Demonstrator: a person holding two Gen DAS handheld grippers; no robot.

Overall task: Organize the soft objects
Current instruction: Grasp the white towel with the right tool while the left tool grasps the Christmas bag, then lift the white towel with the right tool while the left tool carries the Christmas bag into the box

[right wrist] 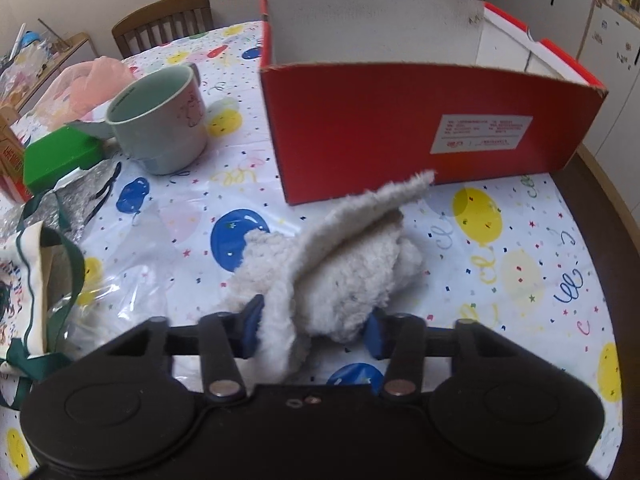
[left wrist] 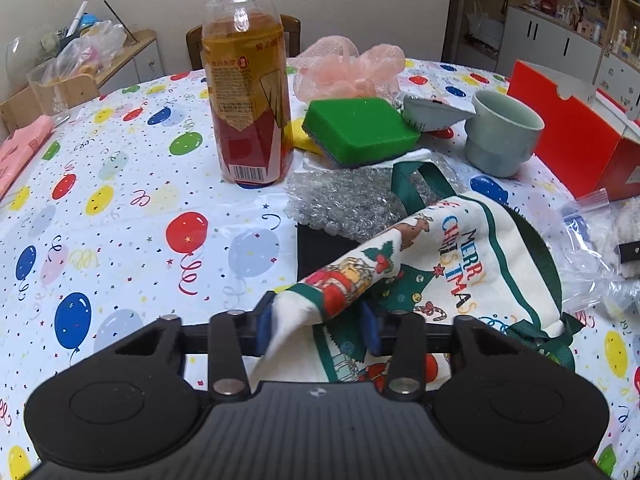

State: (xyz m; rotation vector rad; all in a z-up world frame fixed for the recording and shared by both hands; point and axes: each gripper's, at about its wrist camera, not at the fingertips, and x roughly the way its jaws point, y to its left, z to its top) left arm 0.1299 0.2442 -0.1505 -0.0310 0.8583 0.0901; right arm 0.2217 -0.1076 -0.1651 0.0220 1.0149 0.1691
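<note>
A cream Christmas tote bag (left wrist: 472,264) with green straps lies on the balloon-print tablecloth, also seen at the left edge of the right wrist view (right wrist: 24,280). My left gripper (left wrist: 317,330) is shut on a folded corner of it, with the blue pads (left wrist: 264,328) pressing the fabric from both sides. A fluffy white fleece cloth (right wrist: 344,272) lies in front of the red cardboard box (right wrist: 400,136). My right gripper (right wrist: 314,332) is shut on its near end. A green sponge (left wrist: 360,128) and a pink mesh puff (left wrist: 348,68) sit farther back.
A tall drink bottle (left wrist: 248,92) stands left of the sponge. A pale green mug (right wrist: 160,128) stands beside the open box. Bubble wrap (left wrist: 340,200) and a clear plastic bag (right wrist: 120,280) lie near the tote. A wooden chair (right wrist: 168,20) stands behind the table.
</note>
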